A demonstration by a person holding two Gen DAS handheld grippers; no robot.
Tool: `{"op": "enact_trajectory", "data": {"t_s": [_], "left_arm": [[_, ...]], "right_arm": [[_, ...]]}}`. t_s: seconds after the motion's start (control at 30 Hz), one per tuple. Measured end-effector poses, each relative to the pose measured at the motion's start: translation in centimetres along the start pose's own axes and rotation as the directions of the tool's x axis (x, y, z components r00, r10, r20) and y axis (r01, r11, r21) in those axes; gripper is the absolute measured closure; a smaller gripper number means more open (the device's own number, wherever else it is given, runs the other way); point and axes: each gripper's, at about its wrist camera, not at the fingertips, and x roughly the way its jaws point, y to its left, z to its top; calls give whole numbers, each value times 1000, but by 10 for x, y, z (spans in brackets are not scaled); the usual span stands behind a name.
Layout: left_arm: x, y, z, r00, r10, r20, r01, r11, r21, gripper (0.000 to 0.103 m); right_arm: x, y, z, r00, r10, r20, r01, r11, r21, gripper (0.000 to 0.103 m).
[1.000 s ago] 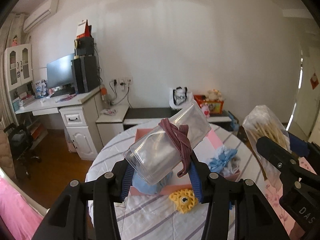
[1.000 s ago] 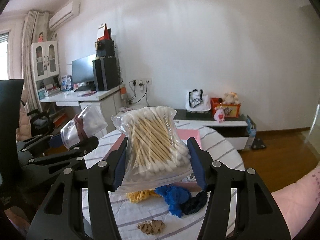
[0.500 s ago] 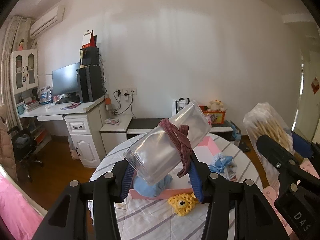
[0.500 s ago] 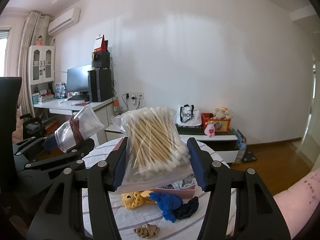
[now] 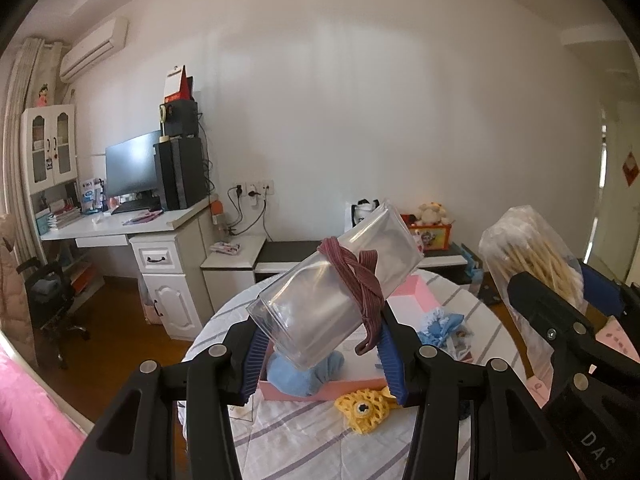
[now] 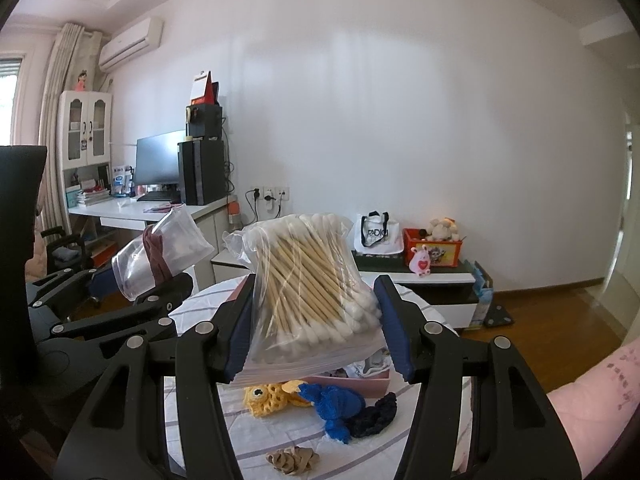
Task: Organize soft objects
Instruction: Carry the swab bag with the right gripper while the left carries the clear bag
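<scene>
Left wrist: left claw (image 5: 320, 354) pinching a clear plastic roll (image 5: 334, 294) bound by a maroon band (image 5: 360, 280), high above the table (image 5: 304, 440) and pink box (image 5: 416, 292).

Right wrist: right claw (image 6: 316, 340) clamping a bag of cotton swabs (image 6: 312, 284), lifted clear over blue yarn (image 6: 334, 406).

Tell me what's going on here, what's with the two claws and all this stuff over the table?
A person is sorting soft items with a claw in each hand. The left claw grips a clear box wrapped with a maroon hair tie. The right claw grips a bag of cotton swabs. Both are held above the striped table, where a pink tray and several scrunchies lie.
</scene>
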Motion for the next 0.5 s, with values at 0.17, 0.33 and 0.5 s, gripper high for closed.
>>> {"op": "enact_trajectory", "data": {"t_s": [0.17, 0.33, 0.5], "left_arm": [[5, -2, 3, 1000, -5, -11, 5, 1000, 2, 56], [5, 1, 7, 1000, -7, -19, 7, 1000, -3, 56], [11, 5, 12, 1000, 2, -23, -2, 1000, -6, 56]], "right_arm": [[1, -2, 0, 1000, 2, -4, -2, 1000, 2, 50], [2, -3, 1, 1000, -1, -7, 1, 1000, 4, 50], [12, -4, 2, 1000, -3, -19, 3, 1000, 11, 50]]}}
